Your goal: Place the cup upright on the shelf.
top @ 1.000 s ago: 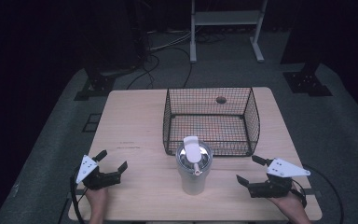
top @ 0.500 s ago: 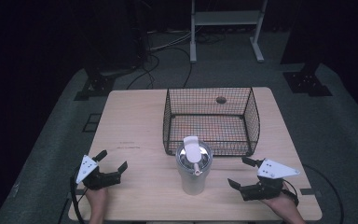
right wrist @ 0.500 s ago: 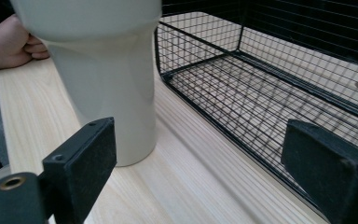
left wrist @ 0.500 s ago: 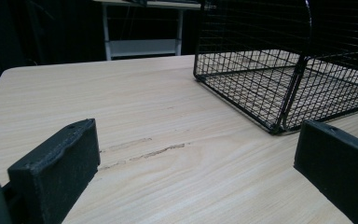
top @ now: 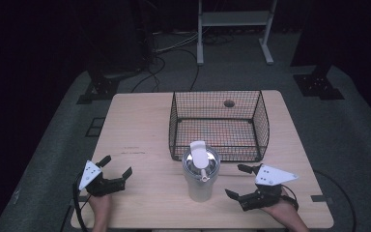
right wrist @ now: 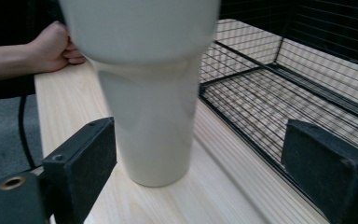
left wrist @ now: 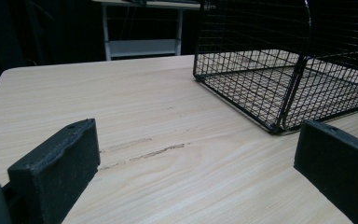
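From where I stand there is one pale wooden table (top: 140, 130), and on it one black wire-mesh basket (top: 217, 123) and one tall off-white tumbler with a clear lid and white flip tab (top: 201, 171). Two hand-held tongs are at work, one per hand.

The tumbler stands upright near the middle of the table's front edge, just in front of the basket's front wall and apart from it. The basket sits toward the table's back edge, a little right of centre; a small dark round spot (top: 229, 103) shows near its back wall, too small to make out.

The left gripper (top: 115, 170) rests by the front-left corner, jaws spread wide, nothing between them but bare tabletop. The right gripper (top: 238, 181) lies near the front edge, just right of the tumbler, its jaws also wide apart and holding nothing. In the right gripper view the tumbler stands ahead between the jaws, nearer the left one, touching neither.

Compared with a second ago, the right gripper has slid leftward from near the front-right corner toward the tumbler. The left gripper, tumbler and basket sit where they were.
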